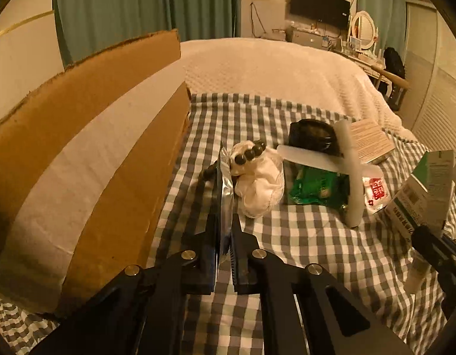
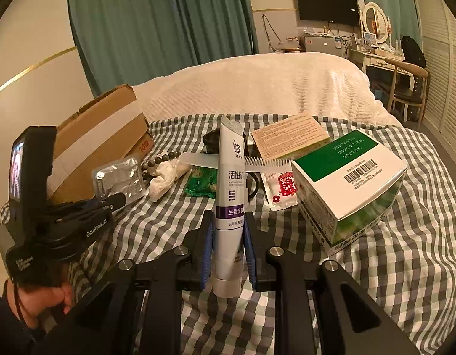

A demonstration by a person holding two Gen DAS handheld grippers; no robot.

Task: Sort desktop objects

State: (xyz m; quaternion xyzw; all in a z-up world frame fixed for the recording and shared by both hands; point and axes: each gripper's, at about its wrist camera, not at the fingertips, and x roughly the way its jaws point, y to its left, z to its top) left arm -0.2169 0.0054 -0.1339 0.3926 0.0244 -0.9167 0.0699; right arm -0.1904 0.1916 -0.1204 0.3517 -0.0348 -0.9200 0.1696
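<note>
My left gripper [image 1: 223, 222] is shut on a silver foil pouch [image 1: 224, 195], held edge-on above the checked cloth; the pouch also shows in the right wrist view [image 2: 118, 177]. My right gripper [image 2: 228, 222] is shut on a white toothpaste tube [image 2: 230, 195], held upright; the tube also shows in the left wrist view [image 1: 353, 174]. On the cloth lie a white crumpled bag [image 1: 260, 186], a dark bead bracelet [image 1: 250, 153], a green packet [image 1: 316, 186], a white comb [image 2: 257, 162], a red-and-white sachet [image 2: 282, 189] and a black round case [image 1: 314, 136].
An open cardboard box [image 1: 88, 159] stands close on the left. A green-and-white carton [image 2: 349, 186] and a tan flat box [image 2: 290, 136] lie on the right. A white bedspread [image 2: 272, 88] lies beyond the checked cloth [image 1: 302, 236].
</note>
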